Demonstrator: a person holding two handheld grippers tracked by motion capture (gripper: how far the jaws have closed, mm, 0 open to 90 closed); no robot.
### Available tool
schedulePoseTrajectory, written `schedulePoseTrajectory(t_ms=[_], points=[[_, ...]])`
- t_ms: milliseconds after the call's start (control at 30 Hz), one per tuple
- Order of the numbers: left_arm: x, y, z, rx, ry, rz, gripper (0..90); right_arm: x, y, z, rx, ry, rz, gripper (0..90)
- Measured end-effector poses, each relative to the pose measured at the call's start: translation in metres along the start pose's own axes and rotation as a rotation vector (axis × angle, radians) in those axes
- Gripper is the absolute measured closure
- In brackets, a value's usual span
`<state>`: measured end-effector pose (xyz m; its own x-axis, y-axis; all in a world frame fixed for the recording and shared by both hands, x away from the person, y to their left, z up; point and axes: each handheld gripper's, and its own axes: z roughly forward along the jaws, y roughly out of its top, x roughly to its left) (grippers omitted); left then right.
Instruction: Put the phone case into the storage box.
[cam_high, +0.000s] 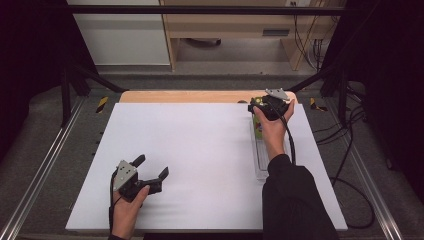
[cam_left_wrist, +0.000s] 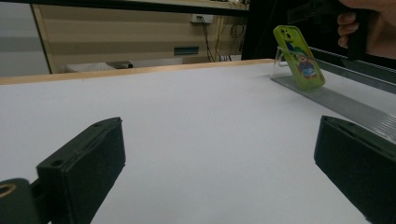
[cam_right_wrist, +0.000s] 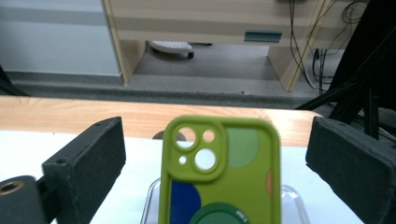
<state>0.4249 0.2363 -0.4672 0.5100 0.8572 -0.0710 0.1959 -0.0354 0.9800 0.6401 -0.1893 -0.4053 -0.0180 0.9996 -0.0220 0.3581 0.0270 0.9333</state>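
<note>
At the far right end of the white-topped bench (cam_high: 200, 165), a lime-green rubbery phone case with a cartoon print (cam_left_wrist: 300, 57) stands upright, leaning back against a small clear plastic stand (cam_left_wrist: 281, 57) that sits at the far end of a long clear ribbed tray (cam_left_wrist: 345, 105). The right tongs (cam_high: 270, 105) hover right at the case, held in a hand on a black-sleeved arm. In the right gripper view the case (cam_right_wrist: 219, 172) sits between the two black pads (cam_right_wrist: 88, 163), which stand apart with clear gaps either side, so no contact yet. Camera-cutout end of the case is up, its back faces the tongs. Left tongs (cam_high: 152, 167) rest on the bench well away from the case, at the near left; jaws spread wide, nothing between them, only bare bench surface ahead in the left gripper view. Progress judgement: early stage. The reach to the case looks done and the jaws are lined up around it, but the grasp is not made. Left to do: close on the case's sides, lift it off the stand, then carry it wherever it goes; destination can't be told from here. Left hand looks idle so far. Wooden bench edge (cam_high: 200, 96) just beyond the case.
</note>
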Motion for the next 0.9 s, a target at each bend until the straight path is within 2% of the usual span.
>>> schedulePoseTrajectory(t_ms=[200,333,533,633,900], points=[[0.0,0.001,-0.001,-0.001,0.0,0.004,1.2,-0.003,0.005,-0.007,-0.008,0.002,0.005,5.5],[-0.002,0.0,-0.001,0.003,0.0,0.008,1.2,-0.004,0.01,-0.015,-0.015,0.033,-0.007,6.3],[-0.002,0.0,-0.002,0.004,0.008,0.01,1.2,-0.006,0.014,-0.023,-0.027,0.048,-0.01,6.2],[-0.002,0.0,-0.003,0.004,0.012,0.005,1.2,-0.008,0.016,-0.025,-0.025,0.068,0.006,6.9],[-0.001,0.0,-0.003,0.005,0.009,0.007,1.2,-0.012,0.019,-0.033,-0.038,0.092,-0.018,6.9]])
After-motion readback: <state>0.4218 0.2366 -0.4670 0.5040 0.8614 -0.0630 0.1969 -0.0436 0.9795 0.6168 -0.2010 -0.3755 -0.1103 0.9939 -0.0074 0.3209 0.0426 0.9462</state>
